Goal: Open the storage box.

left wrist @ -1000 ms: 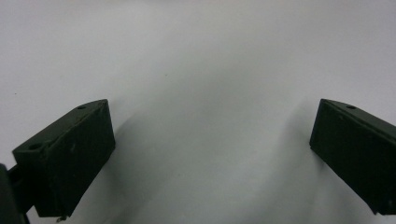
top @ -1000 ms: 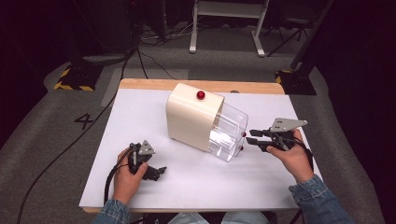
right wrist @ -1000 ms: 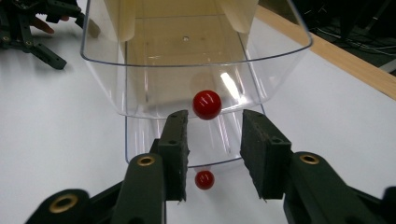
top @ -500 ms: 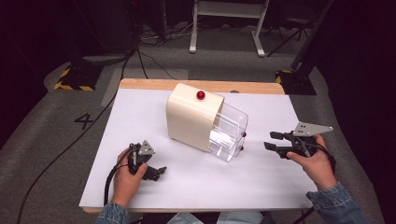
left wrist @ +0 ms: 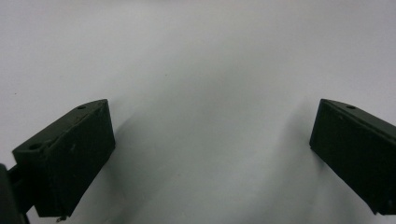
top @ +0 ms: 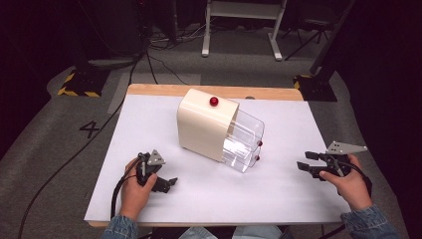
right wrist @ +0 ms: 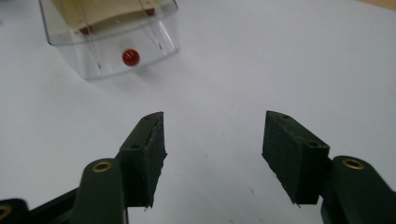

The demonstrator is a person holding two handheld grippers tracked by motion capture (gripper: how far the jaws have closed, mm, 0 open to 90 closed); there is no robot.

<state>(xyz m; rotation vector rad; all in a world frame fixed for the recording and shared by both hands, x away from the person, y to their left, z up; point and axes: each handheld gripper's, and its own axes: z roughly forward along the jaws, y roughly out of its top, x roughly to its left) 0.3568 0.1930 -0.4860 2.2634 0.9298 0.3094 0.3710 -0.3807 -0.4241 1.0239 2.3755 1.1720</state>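
The cream-coloured box with a clear plastic drawer [top: 208, 127] stands near the middle of the white table [top: 278, 194], turned at an angle. Its transparent drawer [top: 244, 144] is pulled out toward the right front, and a small red knob [right wrist: 130, 57] shows on the drawer's front. A second red knob [top: 214, 101] sits on the cream top.

The right gripper [top: 304, 162] hovers to the right of the drawer, apart from it, with its jaws spread and nothing between them. In the right gripper view the jaws point toward the drawer front and its knob. The left gripper [top: 169, 183] rests low on the table in front of the box, well apart from it, jaws likewise spread over bare white surface.

I judge the drawer work to be the step in hand, the drawer open and released. A next move would call for the right gripper to line up with the drawer front and either pinch the knob or press squarely against the clear face, while the box is kept from sliding.
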